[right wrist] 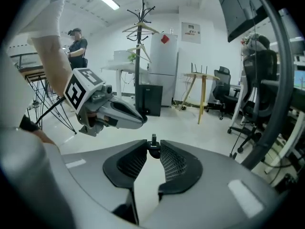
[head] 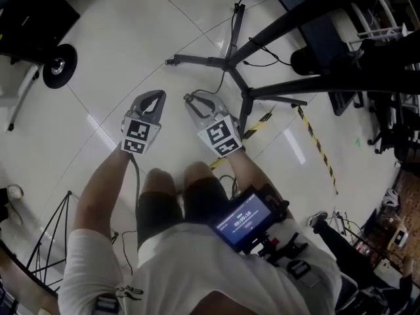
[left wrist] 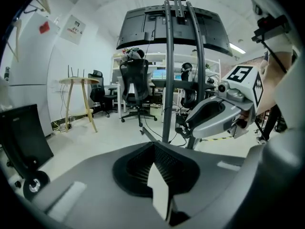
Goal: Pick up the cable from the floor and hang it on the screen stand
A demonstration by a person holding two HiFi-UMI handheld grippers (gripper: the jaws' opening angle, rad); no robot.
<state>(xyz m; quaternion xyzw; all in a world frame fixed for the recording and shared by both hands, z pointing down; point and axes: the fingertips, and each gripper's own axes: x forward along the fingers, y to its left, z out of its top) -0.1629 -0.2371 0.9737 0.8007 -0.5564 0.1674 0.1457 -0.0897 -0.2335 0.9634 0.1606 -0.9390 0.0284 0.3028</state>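
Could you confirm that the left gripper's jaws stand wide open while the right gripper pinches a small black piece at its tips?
Not quite: the jaws of the left gripper are closed together, with nothing between them, as the left gripper view shows. The right gripper does pinch a small black piece at its tips.

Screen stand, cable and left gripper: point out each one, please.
screen stand (left wrist: pixel 169 89), left gripper view, on its upright pole.
cable (right wrist: pixel 153 147), right gripper view, on its black end.
left gripper (head: pixel 157 98), head view, midway between its fingertips.
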